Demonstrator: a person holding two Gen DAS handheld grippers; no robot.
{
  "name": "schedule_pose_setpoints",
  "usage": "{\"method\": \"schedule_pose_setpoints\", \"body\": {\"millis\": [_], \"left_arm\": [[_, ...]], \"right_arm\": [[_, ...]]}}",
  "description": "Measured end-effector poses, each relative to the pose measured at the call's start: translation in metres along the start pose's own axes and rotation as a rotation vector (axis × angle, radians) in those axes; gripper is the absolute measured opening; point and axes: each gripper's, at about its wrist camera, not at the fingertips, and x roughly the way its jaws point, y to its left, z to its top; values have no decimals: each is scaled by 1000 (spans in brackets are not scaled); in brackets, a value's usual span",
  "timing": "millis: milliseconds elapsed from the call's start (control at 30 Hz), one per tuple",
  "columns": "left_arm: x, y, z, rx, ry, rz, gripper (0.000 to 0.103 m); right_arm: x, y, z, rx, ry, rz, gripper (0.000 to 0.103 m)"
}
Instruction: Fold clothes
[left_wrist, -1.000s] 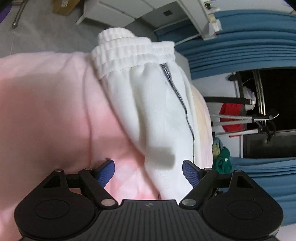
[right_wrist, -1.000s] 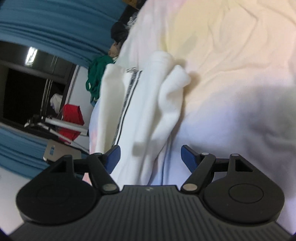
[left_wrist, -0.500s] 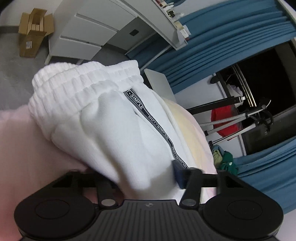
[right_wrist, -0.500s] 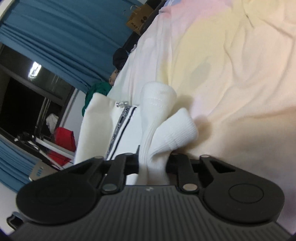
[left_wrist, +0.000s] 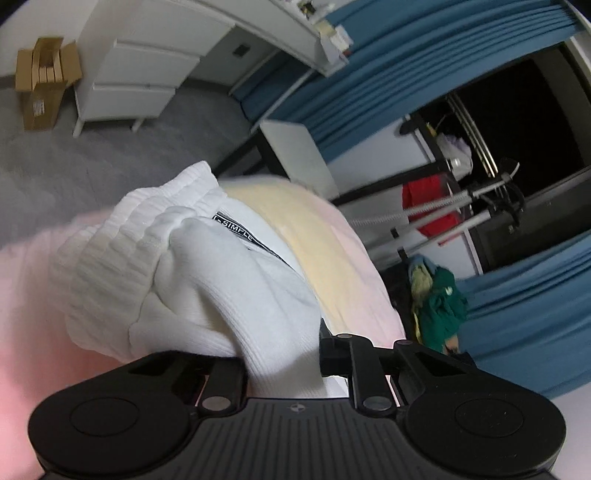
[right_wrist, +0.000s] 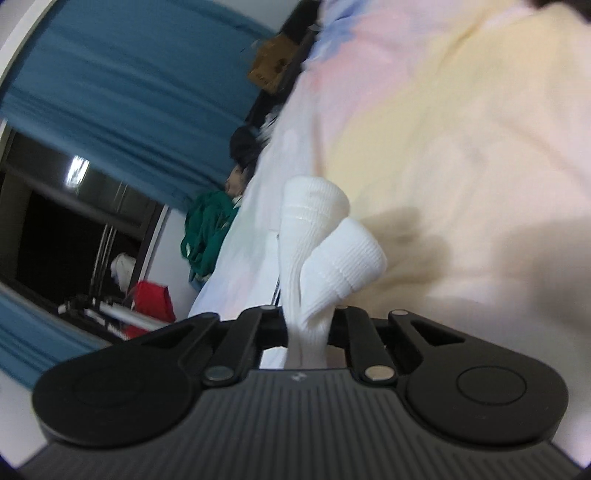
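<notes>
White trousers (left_wrist: 229, 280) with a ribbed elastic waistband (left_wrist: 122, 236) and a black lettered side stripe lie bunched on a pastel pink and yellow bed cover (left_wrist: 332, 251). My left gripper (left_wrist: 282, 354) has its jaws closing, and the pads pinch a thick fold of the trousers just below the waistband. In the right wrist view the two ribbed leg cuffs (right_wrist: 332, 243) stick up from my right gripper (right_wrist: 308, 328), which is shut on the fabric beneath them. The bed cover (right_wrist: 461, 147) spreads out behind the cuffs. The pads of both grippers are hidden by cloth.
A white drawer unit (left_wrist: 136, 85) and an open cardboard box (left_wrist: 44, 81) stand on the grey floor beyond the bed. Blue curtains (left_wrist: 388, 74), a rack with a red garment (left_wrist: 424, 206) and a heap of green clothes (left_wrist: 439, 306) lie past the bed's far edge.
Both grippers went from open around the trousers to clamped on them. The left one has risen with the waistband end; the right one has moved sideways with the cuffs.
</notes>
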Motion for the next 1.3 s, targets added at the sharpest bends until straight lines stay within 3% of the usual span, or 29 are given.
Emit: {"method": "schedule_pose_setpoints", "body": {"millis": [167, 267, 433, 533, 600, 667, 767, 900, 1000, 1100, 1300], "left_arm": [[-18, 12, -31, 30, 104, 52, 19], [-16, 34, -47, 34, 124, 72, 21], [-25, 47, -58, 92, 112, 79, 33], [-34, 33, -64, 238, 131, 179, 55], [-45, 22, -71, 358, 136, 213, 59], [-59, 14, -81, 454, 122, 237, 71], [-83, 0, -101, 566, 87, 250, 73], [-108, -23, -126, 659, 33, 210, 77], [-116, -43, -145, 679, -15, 167, 80], [-101, -72, -167, 699, -24, 121, 80], [-40, -102, -222, 721, 18, 6, 81]], "right_arm": [[-45, -56, 15, 120, -26, -39, 10], [-60, -92, 16, 189, -14, -67, 10], [-60, -89, 11, 141, -17, -75, 12], [-53, -86, 8, 126, -9, -67, 16], [-52, -90, 8, 131, 4, -43, 28], [-48, -89, 5, 109, 25, -34, 35], [-39, -82, -1, 40, 61, -43, 36], [-30, -68, -6, -45, 60, -44, 38], [-28, -62, -5, -94, 50, -45, 29], [-30, -61, -3, -102, 34, -69, 16], [-36, -42, -3, -230, -36, -88, 10]]}}
